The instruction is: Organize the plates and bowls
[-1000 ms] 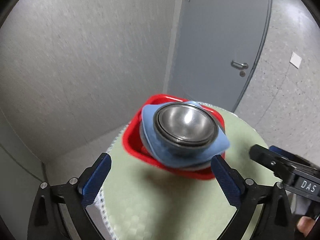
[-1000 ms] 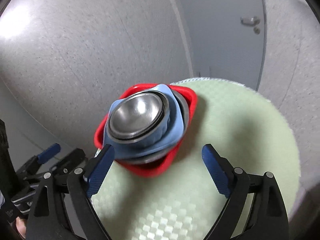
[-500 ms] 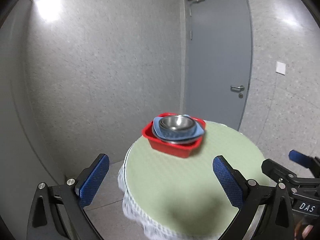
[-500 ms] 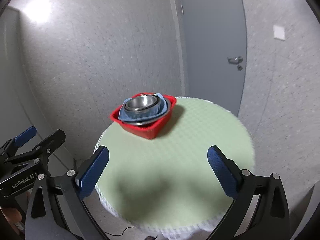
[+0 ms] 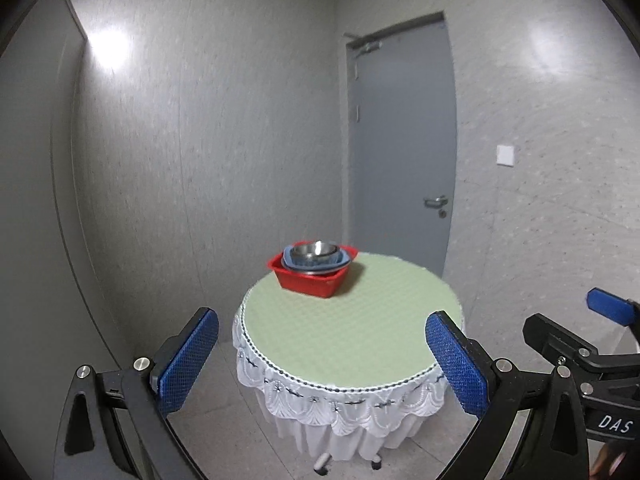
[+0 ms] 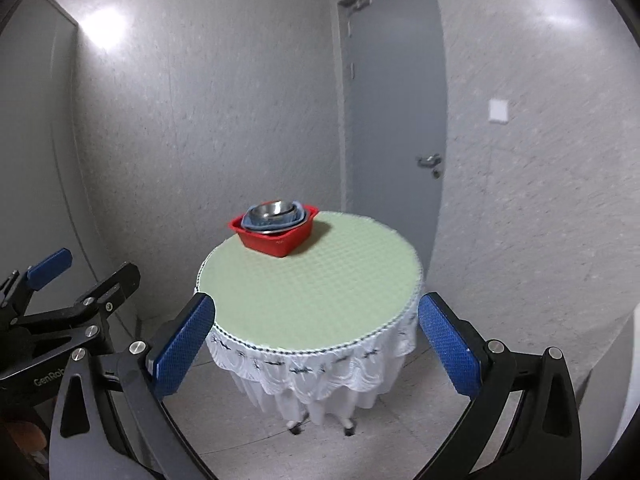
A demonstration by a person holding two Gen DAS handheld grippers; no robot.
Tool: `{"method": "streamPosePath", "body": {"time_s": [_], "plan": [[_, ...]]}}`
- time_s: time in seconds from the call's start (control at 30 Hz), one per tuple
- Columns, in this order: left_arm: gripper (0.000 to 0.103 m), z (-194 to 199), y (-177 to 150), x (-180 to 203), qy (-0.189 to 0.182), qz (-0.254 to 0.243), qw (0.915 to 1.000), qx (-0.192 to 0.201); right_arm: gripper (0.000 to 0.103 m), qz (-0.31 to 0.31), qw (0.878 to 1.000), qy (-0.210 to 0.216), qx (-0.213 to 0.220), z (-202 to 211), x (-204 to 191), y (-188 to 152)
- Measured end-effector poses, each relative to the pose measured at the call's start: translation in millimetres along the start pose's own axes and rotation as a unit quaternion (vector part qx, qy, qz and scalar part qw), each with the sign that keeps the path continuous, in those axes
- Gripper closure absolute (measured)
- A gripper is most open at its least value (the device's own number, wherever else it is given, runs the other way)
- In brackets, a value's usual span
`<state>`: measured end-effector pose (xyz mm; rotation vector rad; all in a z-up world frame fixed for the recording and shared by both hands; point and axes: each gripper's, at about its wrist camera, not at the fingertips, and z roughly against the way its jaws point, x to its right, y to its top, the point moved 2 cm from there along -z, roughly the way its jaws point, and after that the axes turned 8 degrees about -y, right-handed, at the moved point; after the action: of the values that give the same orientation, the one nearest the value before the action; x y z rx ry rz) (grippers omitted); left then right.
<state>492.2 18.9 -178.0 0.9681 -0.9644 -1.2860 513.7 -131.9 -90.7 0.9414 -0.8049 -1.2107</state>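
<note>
My left gripper (image 5: pixel 322 364) is spread wide with nothing between its blue pads (image 5: pixel 188 364). My right gripper (image 6: pixel 316 354), just beside it, also gapes wide and grips nothing. Well ahead of both, beyond the fingertips, stands a round table (image 5: pixel 344 332) with a green top and white lace skirt. At its far edge, slightly left of centre from my tools, sits a red tub (image 5: pixel 310 278) holding a blue dish (image 5: pixel 289 261) and a steel bowl (image 5: pixel 314 250) nested inside. Further right is a grey door (image 5: pixel 404 140).
</note>
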Motion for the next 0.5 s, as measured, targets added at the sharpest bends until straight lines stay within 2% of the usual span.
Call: {"method": "streamPosePath", "body": {"time_s": [0.23,0.5], "plan": [[0.001,75,-28,2,-0.020,-0.005,0.9996,0.020,0.000,-0.007,0.999,-0.024,0.024,79,-3,-25],[0.001,151,-54,-16,-0.036,-0.019,0.9987,0.030,0.000,-0.017,0.998,-0.052,0.031,152,-20,-55]]}}
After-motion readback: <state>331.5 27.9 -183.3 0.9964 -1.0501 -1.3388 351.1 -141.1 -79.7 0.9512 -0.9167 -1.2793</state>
